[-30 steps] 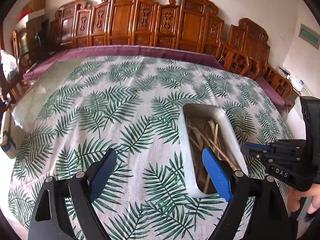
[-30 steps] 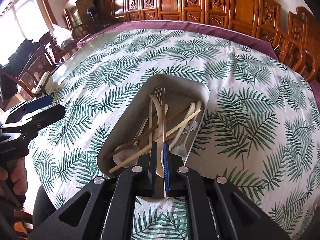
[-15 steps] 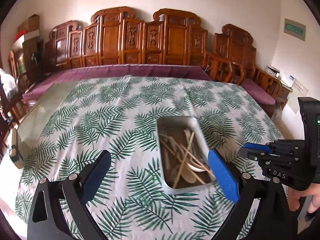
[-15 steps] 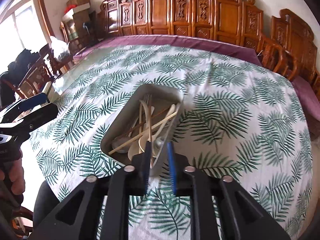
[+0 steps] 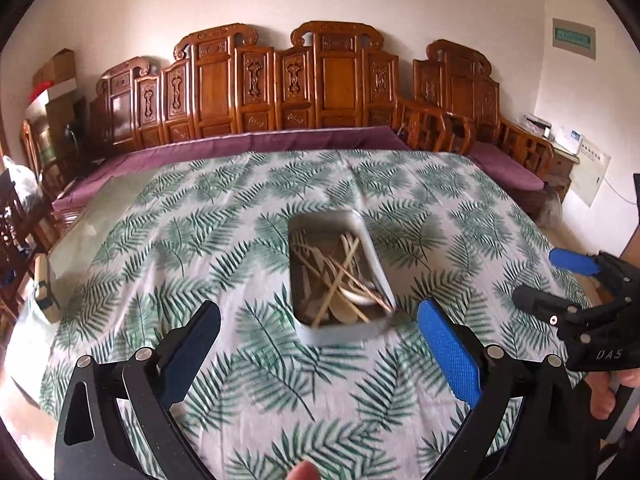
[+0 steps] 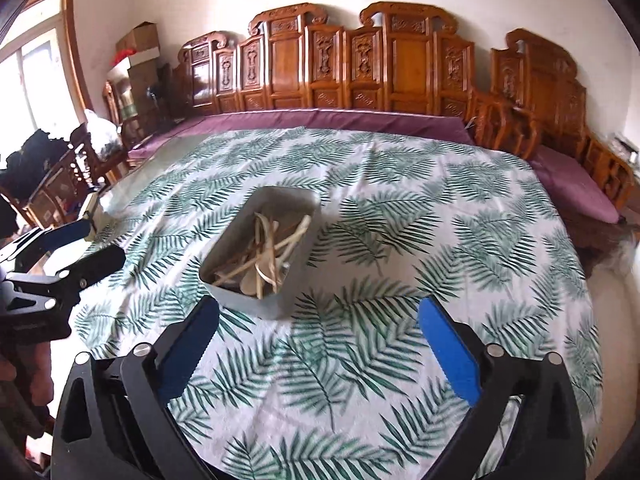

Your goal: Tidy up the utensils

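Out toward the middle of the table [image 5: 224, 216], well clear of every edge, sat the metal tray [image 5: 340, 330], and that was where the utensils [image 5: 340, 280] were: pale spoons, forks and thin chopsticks, all lying inside its walls in a crossed heap. Nothing poked over the rim that I could see, though the heap was too blurred to count piece by piece. Around the tray the leaf-print tablecloth [image 6: 400, 240] showed no stray piece, right out to the near edge and the far edge by the purple cushion [image 6: 340, 120]. So, as a judgement, the gathering looked done, or very nearly so. What might have been left was tidying: the pieces lay every which way, not sorted by kind, and whether the job asked for that I couldn't say.

And the tools? The left gripper [image 5: 320, 344] hung above the near edge, jaws spread wide, nothing between them but cloth and the tray beyond. The right gripper [image 6: 316, 340] was opening at that instant, its blue pads already far apart, and no utensil sat between them either. Both hovered short of the tray, touching nothing. Behind it all stood the row of carved wooden chairs [image 5: 280, 84] along the wall.
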The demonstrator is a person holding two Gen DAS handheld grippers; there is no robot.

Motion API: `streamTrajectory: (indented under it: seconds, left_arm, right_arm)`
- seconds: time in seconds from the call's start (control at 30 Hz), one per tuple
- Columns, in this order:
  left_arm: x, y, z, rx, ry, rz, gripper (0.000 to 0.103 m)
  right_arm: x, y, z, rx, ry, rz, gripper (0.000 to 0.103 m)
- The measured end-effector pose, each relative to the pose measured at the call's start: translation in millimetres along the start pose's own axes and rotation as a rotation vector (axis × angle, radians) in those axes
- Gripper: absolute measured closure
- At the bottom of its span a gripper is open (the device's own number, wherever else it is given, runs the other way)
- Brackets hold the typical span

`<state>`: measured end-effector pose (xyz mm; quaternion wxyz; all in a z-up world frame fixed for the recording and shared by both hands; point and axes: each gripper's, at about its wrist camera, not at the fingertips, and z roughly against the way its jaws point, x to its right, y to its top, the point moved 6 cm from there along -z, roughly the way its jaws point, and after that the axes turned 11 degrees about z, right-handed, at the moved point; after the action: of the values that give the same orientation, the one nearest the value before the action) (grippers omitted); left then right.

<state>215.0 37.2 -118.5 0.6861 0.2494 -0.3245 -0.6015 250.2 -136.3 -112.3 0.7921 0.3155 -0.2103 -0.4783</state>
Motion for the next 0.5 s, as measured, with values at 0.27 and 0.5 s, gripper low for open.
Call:
streamTrajectory:
  seconds: [0.27,0.5]
  left_arm:
    - [16,-30,23,-0.025,-0.042,0.015,0.008]
    - [30,-27,57,0.024,-0.049,0.001,0.008]
  right_arm:
    - [5,-37,30,0.002,-0.06,-0.02,0.003]
    - [6,-41,67,0.055,-0.101,-0.031,0.003]
